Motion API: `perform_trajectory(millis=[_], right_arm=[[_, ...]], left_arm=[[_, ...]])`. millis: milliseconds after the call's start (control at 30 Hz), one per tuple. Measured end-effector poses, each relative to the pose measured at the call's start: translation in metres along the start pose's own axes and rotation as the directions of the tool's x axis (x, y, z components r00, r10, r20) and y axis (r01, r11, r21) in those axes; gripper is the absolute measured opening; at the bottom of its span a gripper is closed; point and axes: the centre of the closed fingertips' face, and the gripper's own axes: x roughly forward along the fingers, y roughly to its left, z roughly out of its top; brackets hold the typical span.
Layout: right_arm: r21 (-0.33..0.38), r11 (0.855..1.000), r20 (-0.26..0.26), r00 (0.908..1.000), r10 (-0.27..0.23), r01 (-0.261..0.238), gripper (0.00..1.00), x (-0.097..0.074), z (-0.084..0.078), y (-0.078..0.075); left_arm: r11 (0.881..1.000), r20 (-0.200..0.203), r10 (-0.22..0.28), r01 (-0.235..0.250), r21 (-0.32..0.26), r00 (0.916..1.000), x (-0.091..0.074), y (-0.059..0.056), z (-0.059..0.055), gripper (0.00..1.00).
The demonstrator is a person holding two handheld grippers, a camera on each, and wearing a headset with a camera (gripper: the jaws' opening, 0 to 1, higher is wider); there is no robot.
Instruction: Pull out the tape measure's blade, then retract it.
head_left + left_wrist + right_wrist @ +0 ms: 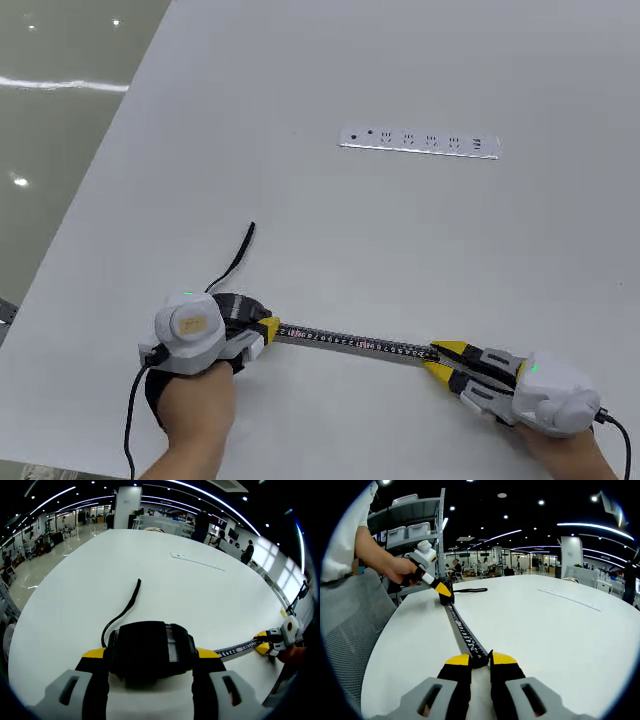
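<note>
At the near left of the white table (400, 240), the left gripper (255, 328) is clamped around the black case of the tape measure (238, 310), whose wrist strap (235, 258) trails off across the tabletop. From the case the blade (355, 345) runs flat and straight to the right gripper (440, 360), whose jaws are pinched together on its far end. To my eye the pull-out looks done or nearly so, and the retraction is all that's left.

Black tape case (241, 309) in left claw (264, 331), blade (350, 343) in right claw (441, 359)
</note>
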Motion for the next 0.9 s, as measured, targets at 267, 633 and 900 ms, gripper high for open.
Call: perform_trajectory(millis=[267,633,900], right_arm=[[0.008,1.0,0.007,0.9998,0.02,-0.02,0.12,0.009,0.005,0.003],[0.02,0.999,0.005,0.9993,0.036,-0.036,0.12,0.017,0.008,0.007],[0.027,0.998,0.006,0.9986,0.053,-0.053,0.12,0.024,0.01,0.011]], left_arm=[[1.0,0.0,-0.002,0.002,-0.001,1.0,0.0,0.0,0.0,0.65],[1.0,-0.001,-0.006,0.006,-0.002,1.0,0.0,0.0,0.0,0.65],[1.0,-0.005,-0.006,0.006,-0.002,1.0,0.0,0.0,0.0,0.65]])
